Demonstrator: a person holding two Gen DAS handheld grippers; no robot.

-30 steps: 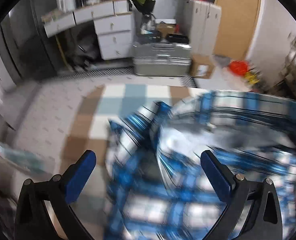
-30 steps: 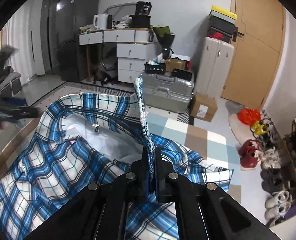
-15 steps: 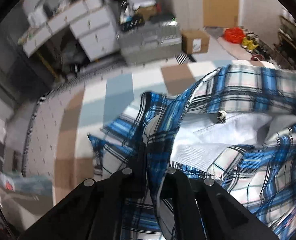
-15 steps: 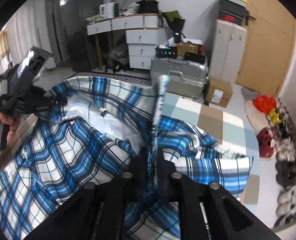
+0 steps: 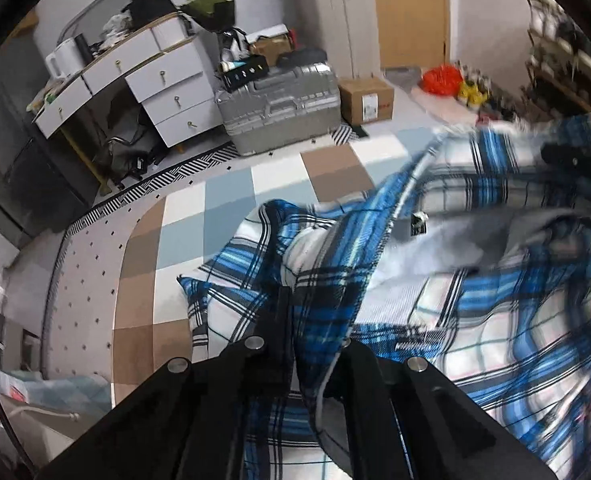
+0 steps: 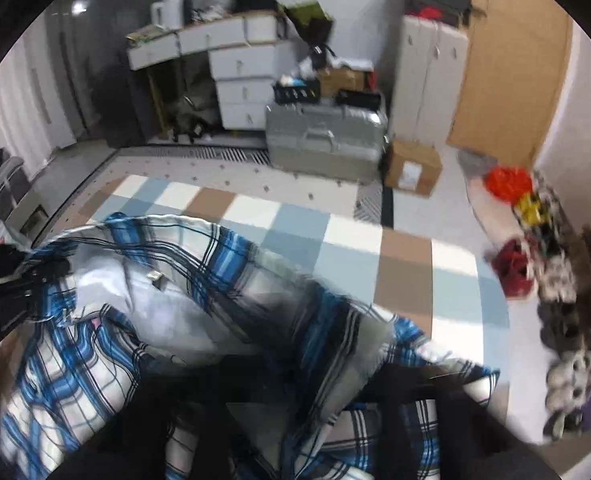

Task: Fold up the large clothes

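Shirt (image 5: 435,280), blue-white plaid, soft, light, limp; lies bunched on checked rug (image 5: 223,200), near rug's middle, part lifted. Left gripper (image 5: 315,320) clamped on fold of plaid edge near collar. Right gripper (image 6: 295,420) blurred, mostly hidden under cloth; jaws read as closed, plaid fabric draped between, so likely gripping. Judgement: fabric sags and slides easily; best hold at seams, collar or shoulder edges, both sides kept taut.

1. Blue plaid shirt (image 6: 95,360) bunched over the near edge of the checked rug (image 6: 295,220), grey lining up.
2. Right gripper (image 6: 295,420) blurred, clamped on shirt fabric.
3. Left gripper (image 6: 11,280) at the shirt's left edge.
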